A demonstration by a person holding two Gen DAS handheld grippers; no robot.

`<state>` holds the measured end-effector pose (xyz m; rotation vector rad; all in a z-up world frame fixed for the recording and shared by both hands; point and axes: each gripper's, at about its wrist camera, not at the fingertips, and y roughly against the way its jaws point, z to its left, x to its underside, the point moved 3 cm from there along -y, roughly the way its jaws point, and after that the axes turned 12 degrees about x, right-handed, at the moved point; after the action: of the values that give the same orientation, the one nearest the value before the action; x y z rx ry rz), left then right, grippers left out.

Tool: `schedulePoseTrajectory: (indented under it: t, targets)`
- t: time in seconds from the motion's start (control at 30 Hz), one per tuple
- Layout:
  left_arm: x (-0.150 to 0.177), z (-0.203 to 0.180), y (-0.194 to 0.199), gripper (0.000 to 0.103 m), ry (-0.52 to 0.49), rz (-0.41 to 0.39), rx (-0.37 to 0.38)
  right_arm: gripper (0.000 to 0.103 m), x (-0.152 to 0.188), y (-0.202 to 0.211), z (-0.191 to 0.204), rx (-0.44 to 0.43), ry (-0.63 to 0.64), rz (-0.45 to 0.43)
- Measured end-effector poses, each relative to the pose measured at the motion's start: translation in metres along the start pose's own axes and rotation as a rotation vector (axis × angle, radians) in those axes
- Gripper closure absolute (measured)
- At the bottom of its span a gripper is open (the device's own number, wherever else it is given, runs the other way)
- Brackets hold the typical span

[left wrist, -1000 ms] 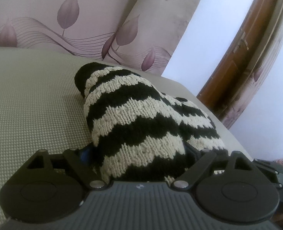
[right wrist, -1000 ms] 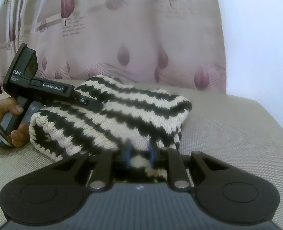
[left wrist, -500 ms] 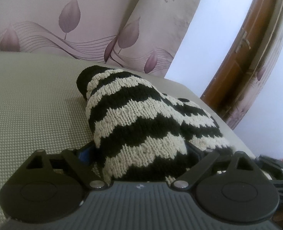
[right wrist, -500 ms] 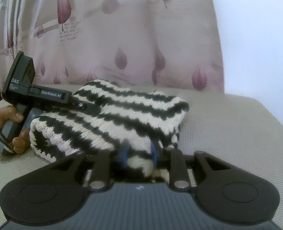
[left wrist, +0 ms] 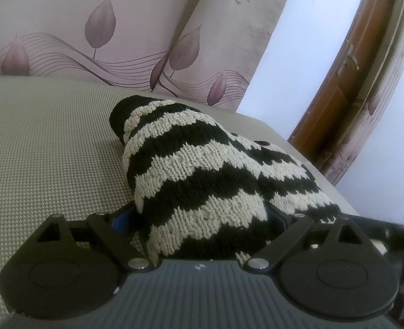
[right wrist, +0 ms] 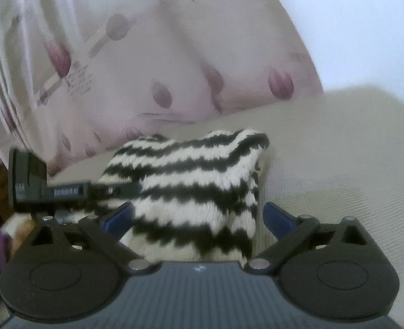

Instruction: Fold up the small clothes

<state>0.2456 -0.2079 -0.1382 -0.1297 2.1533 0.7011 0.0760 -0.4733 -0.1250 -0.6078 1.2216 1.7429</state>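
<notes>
The black-and-cream striped knit garment [left wrist: 202, 181] lies bunched in a folded heap on a grey-green woven cushion [left wrist: 43, 148], its near end running in between the fingers of the left gripper [left wrist: 199, 219]. That gripper's jaws stand wide with the knit filling the gap; whether the pads press on it cannot be told, since the cloth hides them. From the other side, in a blurred view, the same garment [right wrist: 191, 192] sits between the fingers of the right gripper [right wrist: 199, 216], whose jaws are opening; both blue pads [right wrist: 277, 215] stand clear of the wool. The left gripper's black body [right wrist: 51, 189] shows at the heap's far left. Behind hangs a pale curtain [left wrist: 136, 35] printed with purple leaves, and a brown wooden door [left wrist: 347, 82] stands at the right.
</notes>
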Motion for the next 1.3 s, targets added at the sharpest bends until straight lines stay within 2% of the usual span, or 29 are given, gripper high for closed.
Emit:
schedulePoseTrajectory:
  t: [0.1, 0.23, 0.4, 0.47, 0.63, 0.7, 0.73, 0.8, 0.9, 1.03, 1.1, 1.3]
  targets:
    - [0.0, 0.0, 0.0, 0.01, -0.002, -0.001, -0.001, 0.003, -0.006, -0.016, -0.014, -0.022, -0.086, 0.049]
    - [0.0, 0.0, 0.0, 0.01, -0.002, -0.003, -0.002, 0.003, -0.006, -0.036, -0.02, -0.045, -0.111, 0.118]
    - [0.0, 0.0, 0.0, 0.01, -0.001, -0.003, -0.002, 0.005, -0.01, -0.045, -0.021, -0.075, -0.105, 0.134]
    - [0.0, 0.0, 0.0, 0.01, -0.001, -0.003, -0.001, 0.012, -0.012, -0.05, -0.023, -0.097, -0.12, 0.147]
    - [0.0, -0.001, 0.0, 0.01, 0.003, -0.003, 0.001, 0.013, -0.017, -0.06, -0.025, -0.134, -0.131, 0.165]
    - [0.0, 0.0, 0.0, 0.009, 0.006, -0.002, 0.002, 0.023, -0.017, -0.062, -0.024, -0.152, -0.129, 0.182]
    - [0.0, 0.0, -0.001, 0.009, 0.007, -0.002, 0.002, 0.023, -0.017, -0.063, -0.024, -0.156, -0.128, 0.184]
    - [0.0, 0.0, -0.001, 0.009, 0.007, -0.003, 0.002, 0.034, -0.017, -0.064, -0.027, -0.168, -0.137, 0.195]
    - [0.0, 0.0, -0.001, 0.008, 0.003, -0.004, 0.0, 0.044, -0.017, -0.064, -0.03, -0.191, -0.15, 0.198]
    - [0.0, -0.002, -0.001, 0.004, -0.007, -0.005, -0.024, 0.046, -0.017, -0.063, -0.031, -0.207, -0.159, 0.2]
    - [0.0, -0.003, -0.001, 0.003, -0.015, -0.006, -0.032, 0.041, -0.017, -0.065, -0.033, -0.212, -0.172, 0.214]
    - [0.0, -0.004, -0.002, 0.003, -0.018, -0.003, -0.039, 0.035, -0.017, -0.067, -0.028, -0.207, -0.158, 0.216]
